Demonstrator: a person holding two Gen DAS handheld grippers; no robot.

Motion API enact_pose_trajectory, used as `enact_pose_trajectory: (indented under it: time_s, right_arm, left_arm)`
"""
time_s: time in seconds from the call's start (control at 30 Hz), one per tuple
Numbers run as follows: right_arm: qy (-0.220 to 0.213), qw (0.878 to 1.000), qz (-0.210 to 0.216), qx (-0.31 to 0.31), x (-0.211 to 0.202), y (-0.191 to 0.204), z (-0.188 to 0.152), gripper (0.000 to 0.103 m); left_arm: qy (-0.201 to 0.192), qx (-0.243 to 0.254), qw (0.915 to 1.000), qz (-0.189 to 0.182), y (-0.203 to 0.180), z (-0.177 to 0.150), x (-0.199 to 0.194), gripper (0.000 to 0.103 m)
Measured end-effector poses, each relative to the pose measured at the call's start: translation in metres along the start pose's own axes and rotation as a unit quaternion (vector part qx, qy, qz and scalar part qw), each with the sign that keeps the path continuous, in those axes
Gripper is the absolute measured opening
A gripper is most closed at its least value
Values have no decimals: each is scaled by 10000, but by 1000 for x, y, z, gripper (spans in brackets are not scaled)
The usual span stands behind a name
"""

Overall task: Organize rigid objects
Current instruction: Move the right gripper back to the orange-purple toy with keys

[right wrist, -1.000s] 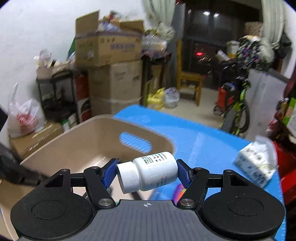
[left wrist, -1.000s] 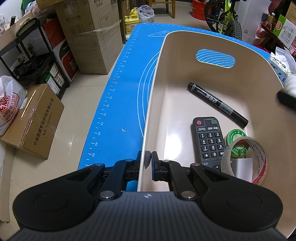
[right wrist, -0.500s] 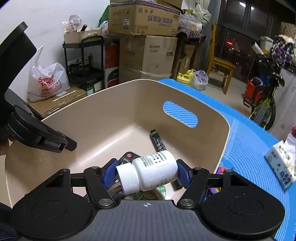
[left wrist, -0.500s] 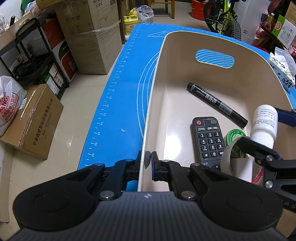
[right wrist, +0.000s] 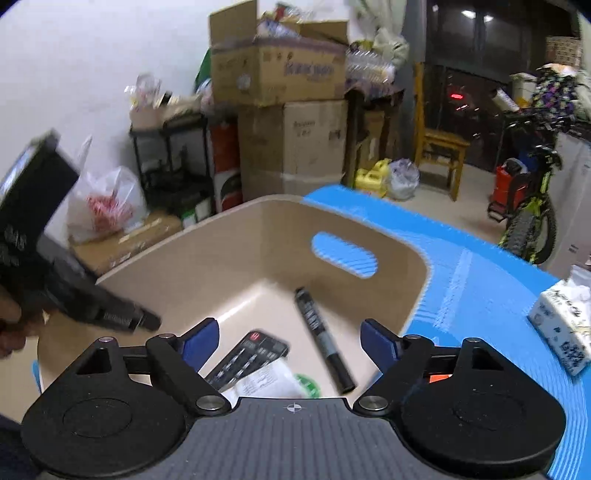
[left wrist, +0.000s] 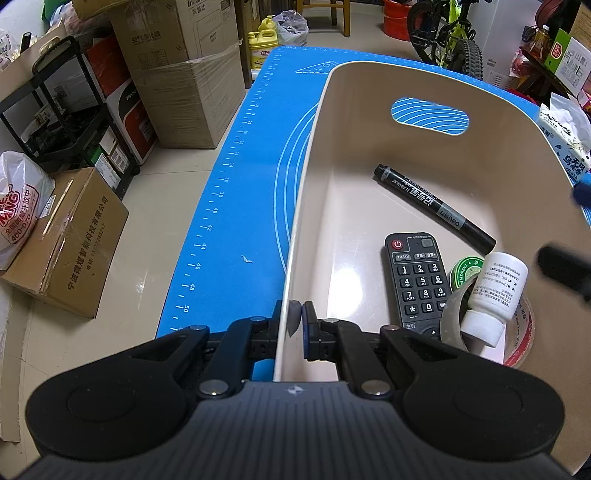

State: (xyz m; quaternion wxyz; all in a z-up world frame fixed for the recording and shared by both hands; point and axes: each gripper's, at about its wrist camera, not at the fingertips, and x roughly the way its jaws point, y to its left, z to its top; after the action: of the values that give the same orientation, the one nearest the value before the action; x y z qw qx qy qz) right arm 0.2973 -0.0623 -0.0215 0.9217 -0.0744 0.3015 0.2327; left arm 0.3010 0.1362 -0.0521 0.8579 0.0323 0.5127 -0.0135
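Note:
A beige bin (left wrist: 317, 122) stands on a blue mat (left wrist: 243, 177). My left gripper (left wrist: 295, 319) is shut on the bin's near rim. Inside lie a black marker (left wrist: 432, 205), a black remote (left wrist: 415, 277), a green tin (left wrist: 463, 269) and a tape roll (left wrist: 521, 332). A white pill bottle (left wrist: 493, 295) rests cap-down in the tape roll. My right gripper (right wrist: 290, 341) is open and empty above the bin (right wrist: 229, 258); below it show the marker (right wrist: 321, 338), the remote (right wrist: 247, 358) and the bottle's label (right wrist: 271, 382). A blurred part of the right gripper (left wrist: 563, 267) shows at the right edge of the left wrist view.
A tissue pack (right wrist: 561, 328) lies on the mat right of the bin and shows in the left wrist view (left wrist: 565, 136). Cardboard boxes (left wrist: 184, 74), a black rack (left wrist: 48, 122), a plastic bag (left wrist: 18, 210) and a bicycle (left wrist: 450, 33) stand on the floor around the table.
My right gripper opened and let go of the white bottle, which now rests in the tape roll. The right gripper then lifted up and back. The left gripper has not moved.

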Motion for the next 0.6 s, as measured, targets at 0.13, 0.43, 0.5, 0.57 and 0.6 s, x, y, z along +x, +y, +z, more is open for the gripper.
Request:
enact_pose_trajectory:
  time_s: [0.13, 0.43, 0.5, 0.57, 0.6]
  right_arm:
    - [-242, 9994, -236, 33, -13, -13, 7, 87]
    - [-636, 9916, -1071, 356, -25, -59, 4, 88]
    - [-662, 9885, -1271, 484, -24, -72, -1, 88]
    - [-644, 9858, -1371, 720, -24, -87, -7, 88]
    - [-631, 9841, -1432, 840, -23, -94, -11, 88]
  left_arm:
    - [0, 6, 10000, 15, 1, 0, 0, 9]
    - [0, 6, 10000, 12, 1, 0, 0, 9]
    - [0, 6, 10000, 11, 1, 0, 0, 9]
    - [2, 3, 10000, 11, 1, 0, 0, 9]
    - [3, 4, 10000, 13, 1, 0, 0, 9]
